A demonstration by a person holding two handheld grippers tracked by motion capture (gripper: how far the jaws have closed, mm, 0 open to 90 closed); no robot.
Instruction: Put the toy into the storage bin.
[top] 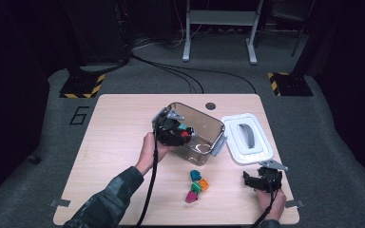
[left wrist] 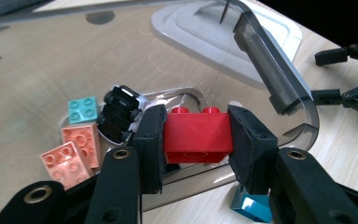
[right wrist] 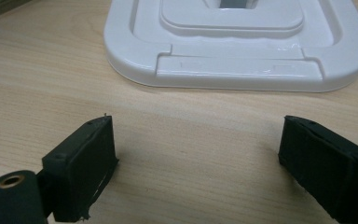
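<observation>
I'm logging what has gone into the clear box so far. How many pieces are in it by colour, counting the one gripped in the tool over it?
Red brick, gripped in the left tool: 1
Salmon bricks: 2
Teal brick: 1
Black piece: 1
Total in or over the clear box: 5

The left gripper (top: 179, 132) is held out over the middle of the bench, its jaws clamped on a red brick (left wrist: 197, 135). The right gripper (top: 253, 179) sits low by the near right corner, jaws spread wide with nothing between them.
</observation>
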